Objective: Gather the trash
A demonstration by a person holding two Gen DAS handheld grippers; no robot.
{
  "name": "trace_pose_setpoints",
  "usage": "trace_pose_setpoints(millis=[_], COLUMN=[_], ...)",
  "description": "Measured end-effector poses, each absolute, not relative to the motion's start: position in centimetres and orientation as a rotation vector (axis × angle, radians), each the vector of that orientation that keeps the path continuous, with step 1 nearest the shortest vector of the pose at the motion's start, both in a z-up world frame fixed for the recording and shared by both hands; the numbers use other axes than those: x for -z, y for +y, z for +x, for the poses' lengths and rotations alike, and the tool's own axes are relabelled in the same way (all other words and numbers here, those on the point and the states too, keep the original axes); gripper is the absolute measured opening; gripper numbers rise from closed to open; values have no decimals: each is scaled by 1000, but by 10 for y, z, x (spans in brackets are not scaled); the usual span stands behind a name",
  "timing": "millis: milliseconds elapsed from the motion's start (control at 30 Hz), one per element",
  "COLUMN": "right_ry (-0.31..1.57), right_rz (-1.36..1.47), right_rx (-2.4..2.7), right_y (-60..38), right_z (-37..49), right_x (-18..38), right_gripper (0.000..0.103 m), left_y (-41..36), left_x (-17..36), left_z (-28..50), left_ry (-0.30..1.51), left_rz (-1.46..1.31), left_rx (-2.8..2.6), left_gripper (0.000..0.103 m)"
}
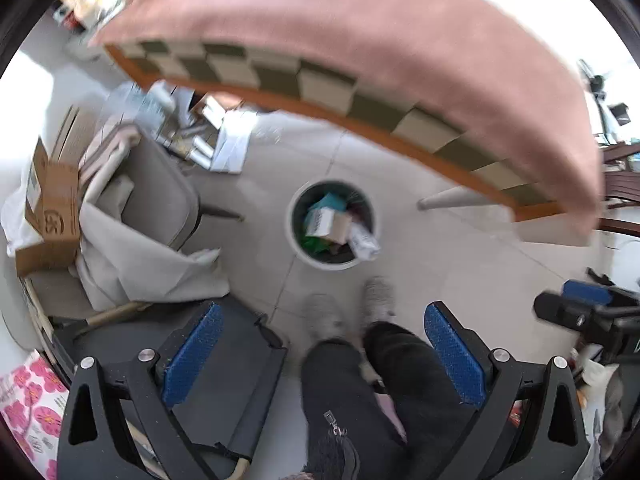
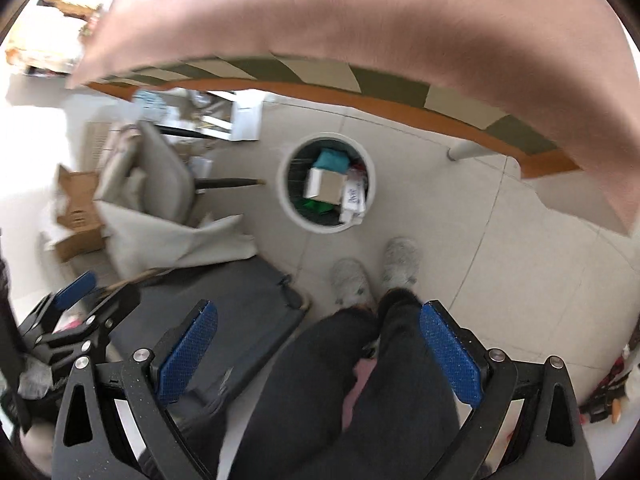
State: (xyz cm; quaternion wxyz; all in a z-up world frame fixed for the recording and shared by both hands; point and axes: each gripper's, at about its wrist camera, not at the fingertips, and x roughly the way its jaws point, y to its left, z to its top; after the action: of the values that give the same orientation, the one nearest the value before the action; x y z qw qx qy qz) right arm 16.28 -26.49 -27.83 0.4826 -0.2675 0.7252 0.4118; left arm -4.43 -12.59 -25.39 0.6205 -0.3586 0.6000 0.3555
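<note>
Bin [image 1: 331, 225] on floor already near full w/ boxes and wrappers; left gripper [image 1: 322, 354] and right gripper [image 2: 318, 350] jaws wide apart, holding nothing.

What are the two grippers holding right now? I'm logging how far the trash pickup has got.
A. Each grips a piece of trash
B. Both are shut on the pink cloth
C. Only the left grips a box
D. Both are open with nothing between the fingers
D: the left gripper and the right gripper both stand with fingers spread and nothing between them, pointing down toward the white bin, which already holds boxes and wrappers.
</note>
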Motion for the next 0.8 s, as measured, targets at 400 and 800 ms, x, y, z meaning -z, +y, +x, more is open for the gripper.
trace_pose_setpoints(millis=[400, 800], right_ry=[1761, 1737], right_rz=[-446, -261], right_rx=[-1055, -947], right_y=[-303, -324], right_z=[144, 68], right_x=[117, 53], right_gripper=[102, 103], left_y=[-124, -116], left_x=[125, 75], left_z=[-39, -82], left_ry=[1250, 1240], left_rz=[-846, -775], left_rx=[-502, -289], left_gripper=[103, 103])
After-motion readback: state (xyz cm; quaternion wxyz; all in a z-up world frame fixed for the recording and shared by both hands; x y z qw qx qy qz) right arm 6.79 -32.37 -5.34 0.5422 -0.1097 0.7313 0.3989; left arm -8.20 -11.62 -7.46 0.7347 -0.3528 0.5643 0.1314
